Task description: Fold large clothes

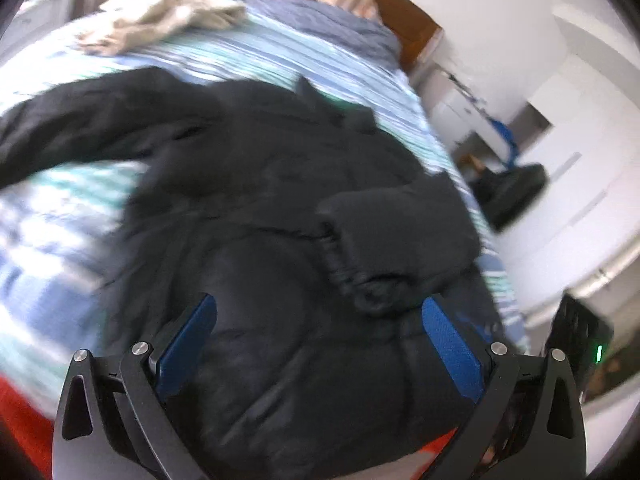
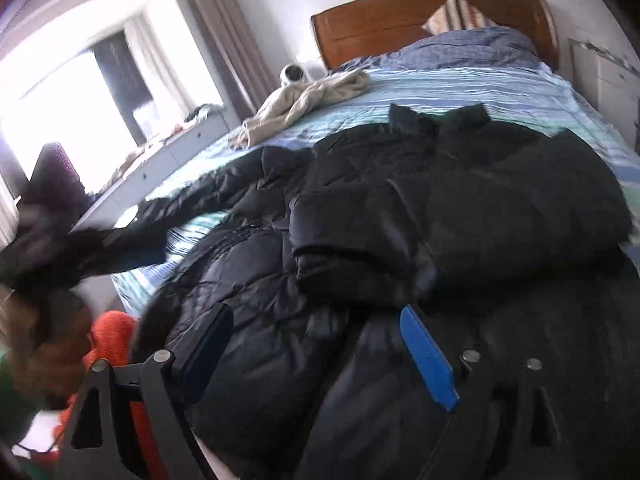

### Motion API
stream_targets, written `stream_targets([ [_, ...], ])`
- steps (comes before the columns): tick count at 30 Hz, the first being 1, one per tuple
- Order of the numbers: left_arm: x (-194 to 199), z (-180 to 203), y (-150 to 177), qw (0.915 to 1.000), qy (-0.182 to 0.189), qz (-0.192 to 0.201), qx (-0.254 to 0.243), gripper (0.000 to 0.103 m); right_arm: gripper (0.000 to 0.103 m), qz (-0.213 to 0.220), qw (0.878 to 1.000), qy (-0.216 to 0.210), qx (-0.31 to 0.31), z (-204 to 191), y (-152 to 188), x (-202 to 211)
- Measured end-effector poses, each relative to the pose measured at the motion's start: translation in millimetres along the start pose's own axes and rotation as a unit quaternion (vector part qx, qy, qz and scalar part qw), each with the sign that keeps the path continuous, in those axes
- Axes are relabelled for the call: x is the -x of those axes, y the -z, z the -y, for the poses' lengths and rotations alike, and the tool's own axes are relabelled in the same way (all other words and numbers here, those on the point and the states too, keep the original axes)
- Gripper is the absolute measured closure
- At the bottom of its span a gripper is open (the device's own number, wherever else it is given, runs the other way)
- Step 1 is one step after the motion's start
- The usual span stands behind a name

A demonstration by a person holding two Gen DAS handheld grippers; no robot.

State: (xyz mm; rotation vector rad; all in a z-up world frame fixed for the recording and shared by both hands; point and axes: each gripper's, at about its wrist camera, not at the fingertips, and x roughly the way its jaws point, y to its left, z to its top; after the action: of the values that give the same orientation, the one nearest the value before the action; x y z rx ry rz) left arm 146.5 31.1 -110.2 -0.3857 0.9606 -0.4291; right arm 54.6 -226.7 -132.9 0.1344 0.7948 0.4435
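Two grippers, left gripper (image 1: 318, 344) and right gripper (image 2: 316, 350), wide open, empty, above black puffy coat (image 2: 400, 220) on striped bed (image 2: 460, 88)

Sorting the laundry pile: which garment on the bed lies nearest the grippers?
The black puffer jacket, spread directly under both open grippers; the beige garment lies crumpled farther off near the headboard.

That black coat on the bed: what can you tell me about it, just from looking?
The black coat is a big quilted, puffy one with a slightly shiny shell and a stand-up collar pointing toward the headboard. It lies spread over the striped sheet, its hem toward the camera. One sleeve is folded across the body; the other sleeve stretches out toward the bed's edge. It looks rumpled, not yet folded up. Both tools hover above its lower part with jaws open, holding nothing.
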Motion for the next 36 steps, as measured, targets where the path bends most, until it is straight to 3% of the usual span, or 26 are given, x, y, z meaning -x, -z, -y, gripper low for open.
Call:
stream_targets([
  [3, -46.5, 26.0, -22.1, 0.9983, -0.010, -0.034, -0.045, 0.004, 0.016, 0.014, 1.000, -0.002, -0.021, 5.8, 11.4, 25.0],
  [5, -86.1, 40.2, -31.7, 0.9944, -0.036, -0.066, -0.075, 0.024, 0.016, 0.030, 0.999, -0.001, -0.031, 10.1, 18.7, 47.2],
  [6, -112.2, 48.0, -34.6, 0.9896, -0.061, -0.093, -0.092, 0.058, 0.016, 0.035, 0.999, 0.002, -0.033, 11.5, 17.4, 52.4],
  [7, -126.2, 51.7, -36.4, 0.9856, -0.083, -0.107, -0.102, 0.073, 0.016, 0.045, 0.998, 0.007, -0.037, 14.8, 18.2, 62.7],
  [8, -132.7, 55.4, -39.9, 0.9841, -0.093, -0.107, -0.106, 0.077, 0.016, 0.055, 0.997, 0.015, -0.042, 19.5, 17.6, 72.7],
  [10, -127.2, 65.5, -57.1, 0.9854, -0.089, -0.084, -0.119, 0.093, 0.016, 0.075, 0.995, 0.034, -0.052, 30.3, 15.0, 91.8],
  [12, -109.1, 69.9, -81.9, 0.9863, -0.096, -0.041, -0.128, 0.093, 0.016, 0.095, 0.991, 0.068, -0.069, 48.4, 12.3, 111.7],
  [16, -90.0, 44.3, -116.2, 0.9852, -0.137, 0.009, -0.103, 0.093, 0.016, 0.076, 0.986, 0.117, -0.092, 95.1, -10.3, 115.1],
  [18, -96.6, 19.8, -120.1, 0.9817, -0.170, 0.014, -0.086, 0.093, 0.031, 0.067, 0.983, 0.131, -0.109, 115.1, -28.8, 106.1],
  [20, -108.7, -2.2, -115.4, 0.9779, -0.194, 0.008, -0.077, 0.093, 0.059, 0.061, 0.981, 0.135, -0.126, 133.8, -54.8, 94.7],
  [22, -116.5, -19.6, -108.1, 0.9770, -0.202, 0.003, -0.067, 0.092, 0.065, 0.061, 0.979, 0.138, -0.135, 149.6, -87.6, 77.2],
  [26, -115.7, -36.0, -101.1, 0.9784, -0.201, 0.017, -0.046, 0.090, 0.065, 0.056, 0.977, 0.147, -0.144, 179.0, -140.7, 32.7],
  [29, -122.7, -41.5, -97.5, 0.9779, -0.203, 0.017, -0.047, 0.087, 0.065, 0.050, 0.978, 0.143, -0.146, 204.4, -156.6, -14.7],
  [32, -136.6, -43.6, -94.8, 0.9766, -0.207, 0.017, -0.055, 0.082, 0.065, -0.024, 0.973, 0.157, -0.167, 233.5, -145.0, -74.3],
  [34, -141.2, -49.7, -93.7, 0.9786, -0.199, 0.019, -0.049, 0.079, 0.068, -0.114, 0.963, 0.157, -0.186, 254.6, -118.7, -120.5],
  [36, -140.6, -52.8, -90.9, 0.9801, -0.192, 0.024, -0.044, 0.079, 0.068, -0.105, 0.963, 0.146, -0.200, 260.8, -114.3, -122.9],
])
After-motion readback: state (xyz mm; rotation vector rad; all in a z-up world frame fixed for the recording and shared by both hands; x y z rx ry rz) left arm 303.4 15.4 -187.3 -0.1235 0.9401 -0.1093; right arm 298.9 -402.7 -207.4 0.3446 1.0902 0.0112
